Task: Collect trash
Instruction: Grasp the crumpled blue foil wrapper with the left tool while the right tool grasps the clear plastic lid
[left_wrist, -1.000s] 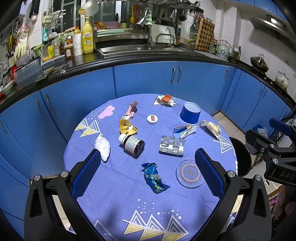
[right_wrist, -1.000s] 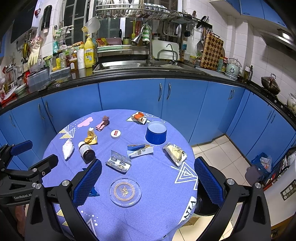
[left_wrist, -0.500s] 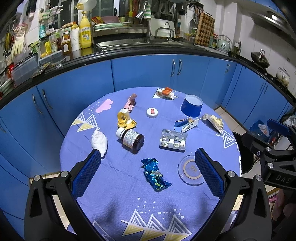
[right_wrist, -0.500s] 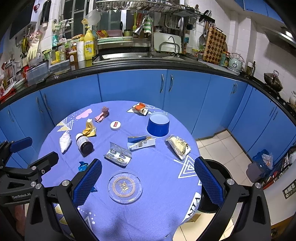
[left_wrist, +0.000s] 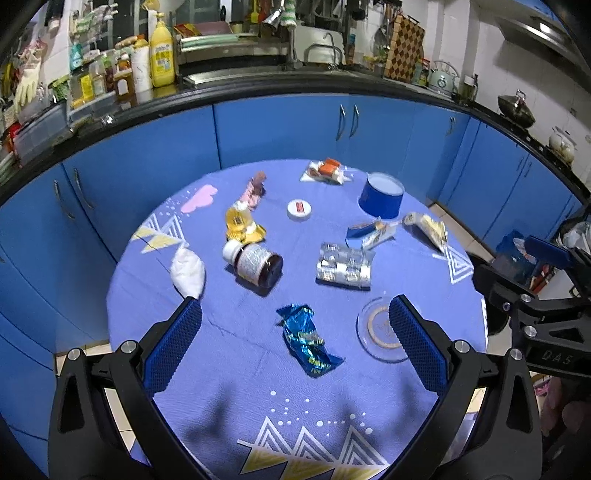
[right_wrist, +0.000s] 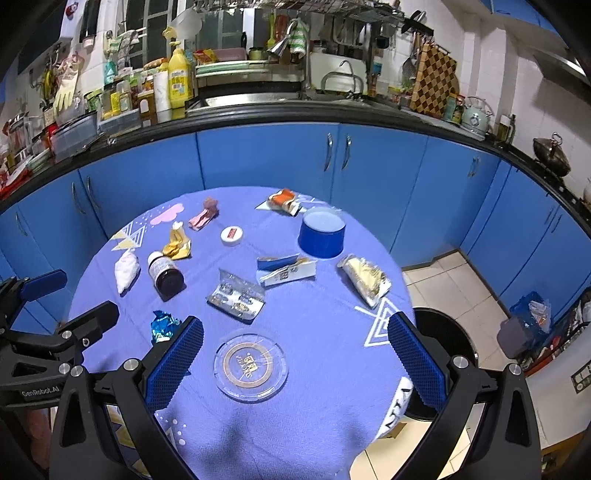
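Both grippers have eased a little closer over the round table (left_wrist: 155, 295) since the earlier frames, so the litter looms larger; nothing on the cloth has shifted. Left gripper (left_wrist: 295, 321) hangs with its fingers spread wide and nothing between them, above a crumpled blue wrapper (left_wrist: 308, 339) near the table's near edge. Right gripper (right_wrist: 295, 332) is likewise wide open and holds nothing, over a clear round coaster (right_wrist: 251, 363). Farther in lie a brown pill bottle (left_wrist: 255, 264) on its side, a white wad of tissue (left_wrist: 187, 272) to its left, a yellow wrapper (left_wrist: 242, 225) beyond it, and a foil blister pack (left_wrist: 343, 267) to its right. An upturned blue cup (right_wrist: 322, 236) stands at the far right, with a torn blue-and-white carton (right_wrist: 286, 271) just near it and a foil snack packet (right_wrist: 364, 280) at the right edge. A black bin (right_wrist: 447, 350) sits on the floor to the table's right.
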